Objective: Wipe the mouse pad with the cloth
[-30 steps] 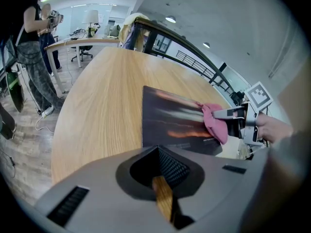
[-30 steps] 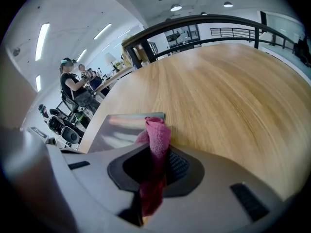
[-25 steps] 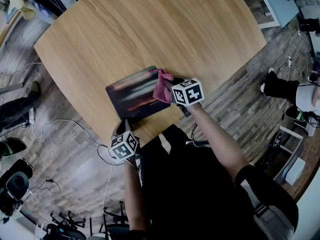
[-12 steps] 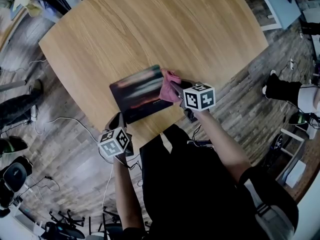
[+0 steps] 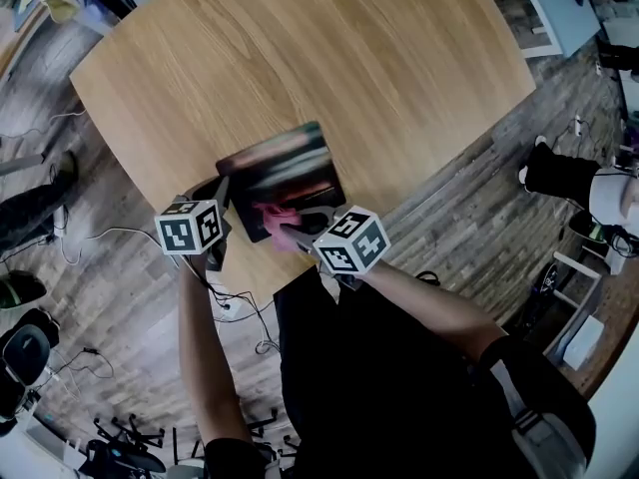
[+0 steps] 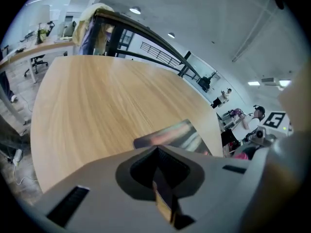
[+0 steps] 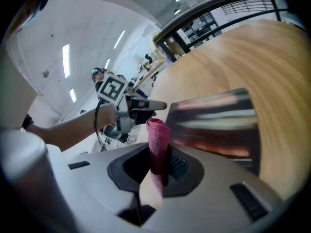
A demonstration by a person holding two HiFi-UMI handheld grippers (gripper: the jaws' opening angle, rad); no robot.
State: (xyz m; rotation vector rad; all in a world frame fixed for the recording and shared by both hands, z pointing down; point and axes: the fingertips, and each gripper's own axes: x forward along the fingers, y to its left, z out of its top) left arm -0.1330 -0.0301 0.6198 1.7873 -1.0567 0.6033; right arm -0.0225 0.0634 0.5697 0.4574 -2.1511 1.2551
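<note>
cloth (image 7: 158, 135): pink, clamped in right gripper (image 5: 295, 233), at near edge of mouse pad (image 5: 290, 163)
left gripper (image 6: 159, 164): jaws together, by pad's left edge
table (image 5: 300, 48): wooden

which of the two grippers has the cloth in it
The right gripper: the pink cloth is pinched between its fingers. The left gripper has its fingers shut with nothing between them.
</note>
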